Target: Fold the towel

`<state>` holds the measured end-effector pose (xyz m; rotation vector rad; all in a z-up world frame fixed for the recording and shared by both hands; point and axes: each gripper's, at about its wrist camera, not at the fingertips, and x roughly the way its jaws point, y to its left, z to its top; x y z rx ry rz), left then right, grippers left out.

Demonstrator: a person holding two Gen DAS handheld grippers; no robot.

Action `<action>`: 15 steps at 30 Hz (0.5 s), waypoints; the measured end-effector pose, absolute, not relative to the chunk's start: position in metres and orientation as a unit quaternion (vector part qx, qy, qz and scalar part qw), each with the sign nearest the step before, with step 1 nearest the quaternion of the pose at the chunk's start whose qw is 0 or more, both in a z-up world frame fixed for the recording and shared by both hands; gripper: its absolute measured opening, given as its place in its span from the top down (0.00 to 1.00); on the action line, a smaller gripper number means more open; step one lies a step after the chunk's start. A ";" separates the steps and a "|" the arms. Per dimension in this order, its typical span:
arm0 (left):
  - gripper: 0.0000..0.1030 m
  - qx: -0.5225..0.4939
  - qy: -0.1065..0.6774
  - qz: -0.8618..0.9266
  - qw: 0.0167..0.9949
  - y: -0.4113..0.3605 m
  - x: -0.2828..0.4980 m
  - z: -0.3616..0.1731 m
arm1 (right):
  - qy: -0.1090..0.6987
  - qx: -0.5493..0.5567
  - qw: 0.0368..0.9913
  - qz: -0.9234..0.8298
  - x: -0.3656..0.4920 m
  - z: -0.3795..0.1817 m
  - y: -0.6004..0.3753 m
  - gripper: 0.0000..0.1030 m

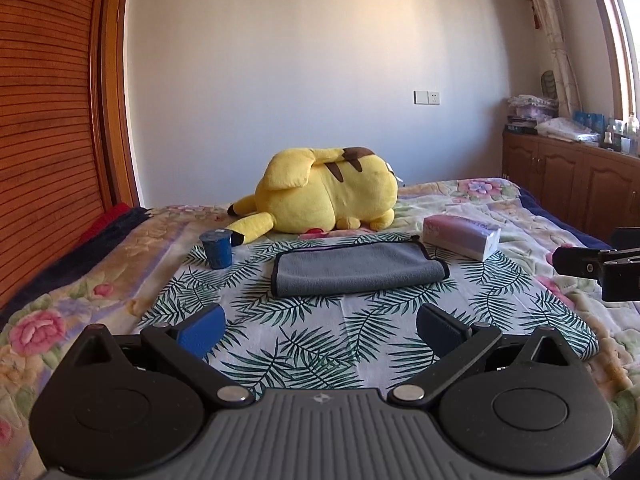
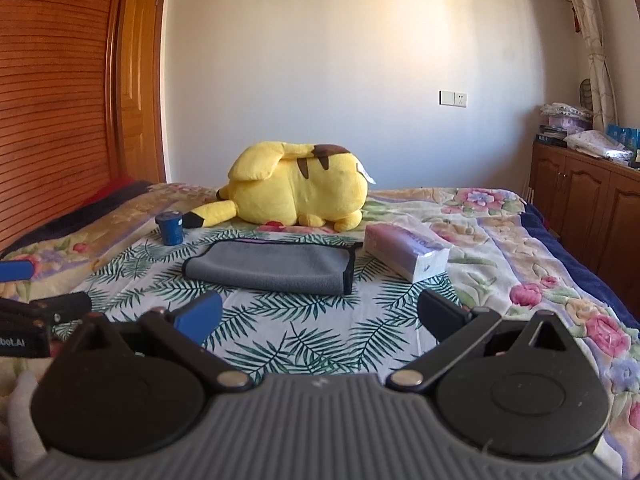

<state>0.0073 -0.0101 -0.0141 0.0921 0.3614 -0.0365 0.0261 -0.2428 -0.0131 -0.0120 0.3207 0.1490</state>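
A grey towel [image 1: 354, 268] with black edging lies folded in half on the palm-leaf cloth [image 1: 320, 332] on the bed; it also shows in the right wrist view [image 2: 272, 266]. My left gripper [image 1: 320, 326] is open and empty, held above the cloth a short way in front of the towel. My right gripper [image 2: 320, 314] is open and empty, also in front of the towel. A part of the right gripper shows at the right edge of the left wrist view [image 1: 600, 264], and the left gripper shows at the left edge of the right wrist view [image 2: 36, 312].
A yellow plush toy [image 1: 324, 196] lies behind the towel. A small blue cup [image 1: 217, 248] stands to the towel's left. A tissue pack [image 1: 462, 237] lies to its right. Wooden wardrobe [image 1: 48, 120] on the left, wooden cabinets [image 1: 572, 180] on the right.
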 end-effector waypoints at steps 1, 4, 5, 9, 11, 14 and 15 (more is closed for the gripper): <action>0.16 0.046 0.179 -0.019 0.983 -0.010 0.007 -0.014 | 0.157 -0.006 0.985 0.074 0.026 -0.013 -0.243 0.00; 0.16 0.049 0.175 -0.020 0.983 -0.011 0.005 -0.013 | 0.149 -0.007 0.986 0.071 0.023 -0.012 -0.243 0.00; 0.16 0.050 0.174 -0.021 0.983 -0.011 0.005 -0.013 | 0.147 -0.006 0.986 0.071 0.023 -0.012 -0.244 0.00; 0.16 0.046 0.167 -0.021 0.985 -0.010 0.003 -0.011 | 0.140 -0.006 0.988 0.068 0.022 -0.011 -0.245 0.00; 0.16 0.042 0.165 -0.021 0.985 -0.009 0.002 -0.010 | 0.138 -0.006 0.988 0.066 0.021 -0.010 -0.245 0.00; 0.16 0.034 0.162 -0.019 0.986 -0.007 -0.001 -0.008 | 0.134 -0.002 0.989 0.063 0.020 -0.009 -0.247 0.00; 0.16 0.032 0.161 -0.019 0.986 -0.006 -0.001 -0.008 | 0.133 0.000 0.989 0.062 0.019 -0.009 -0.248 0.00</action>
